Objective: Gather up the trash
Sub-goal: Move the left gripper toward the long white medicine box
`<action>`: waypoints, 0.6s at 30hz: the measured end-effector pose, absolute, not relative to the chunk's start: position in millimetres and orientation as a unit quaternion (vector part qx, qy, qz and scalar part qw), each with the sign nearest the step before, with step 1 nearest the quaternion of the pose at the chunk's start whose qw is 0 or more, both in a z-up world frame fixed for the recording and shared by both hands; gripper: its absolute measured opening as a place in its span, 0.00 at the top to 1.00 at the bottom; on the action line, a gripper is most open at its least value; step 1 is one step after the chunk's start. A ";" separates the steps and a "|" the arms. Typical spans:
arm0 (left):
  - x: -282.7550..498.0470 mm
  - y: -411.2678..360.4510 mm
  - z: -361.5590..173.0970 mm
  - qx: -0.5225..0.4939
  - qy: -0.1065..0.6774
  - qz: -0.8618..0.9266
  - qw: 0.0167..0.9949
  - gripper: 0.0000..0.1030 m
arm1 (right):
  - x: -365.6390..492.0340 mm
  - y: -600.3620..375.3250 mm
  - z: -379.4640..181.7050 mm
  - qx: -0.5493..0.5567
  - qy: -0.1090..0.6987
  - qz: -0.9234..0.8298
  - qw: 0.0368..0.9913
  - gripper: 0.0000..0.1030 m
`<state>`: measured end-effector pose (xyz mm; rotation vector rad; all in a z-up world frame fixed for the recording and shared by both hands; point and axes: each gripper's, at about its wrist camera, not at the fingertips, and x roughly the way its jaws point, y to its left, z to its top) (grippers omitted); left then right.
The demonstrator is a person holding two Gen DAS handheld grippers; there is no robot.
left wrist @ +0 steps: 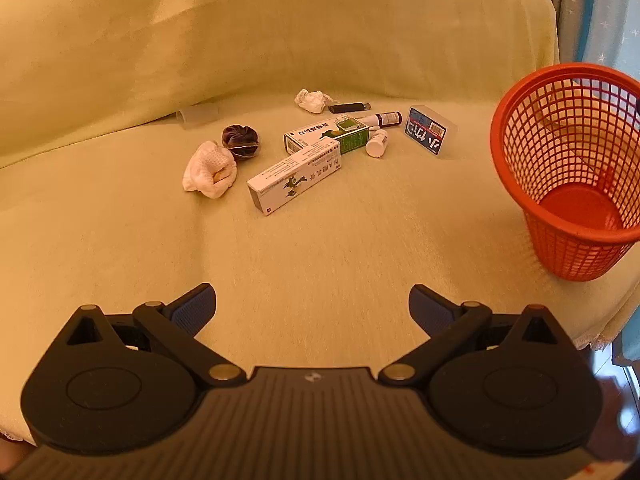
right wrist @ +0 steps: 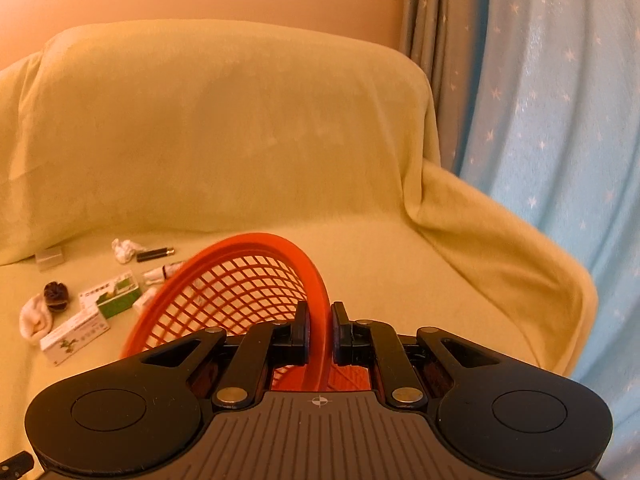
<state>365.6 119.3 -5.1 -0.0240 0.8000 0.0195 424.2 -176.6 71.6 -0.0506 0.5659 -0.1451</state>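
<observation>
Right wrist view: my right gripper is clamped on the basket rim; my left gripper hangs spread wide above the sofa, empty.

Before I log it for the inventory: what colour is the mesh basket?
Orange-red basket; clearest in the left wrist view.
</observation>
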 end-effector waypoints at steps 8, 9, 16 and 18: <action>393.1 119.7 -22.0 -0.008 0.397 0.003 0.918 0.02 | 448.8 -169.8 63.8 -0.052 0.267 -0.080 0.959 0.94; 395.5 120.5 -24.0 -0.008 0.397 0.001 0.918 0.02 | 448.7 -168.4 63.7 -0.055 0.269 -0.076 0.959 0.94; 418.4 129.2 -43.6 -0.010 0.395 -0.021 0.919 0.02 | 458.9 -182.2 60.8 -0.117 0.282 -0.076 0.949 0.93; 429.6 130.2 -51.9 -0.013 0.399 -0.038 0.916 0.02 | 470.1 -194.2 60.0 -0.140 0.293 -0.075 0.943 0.93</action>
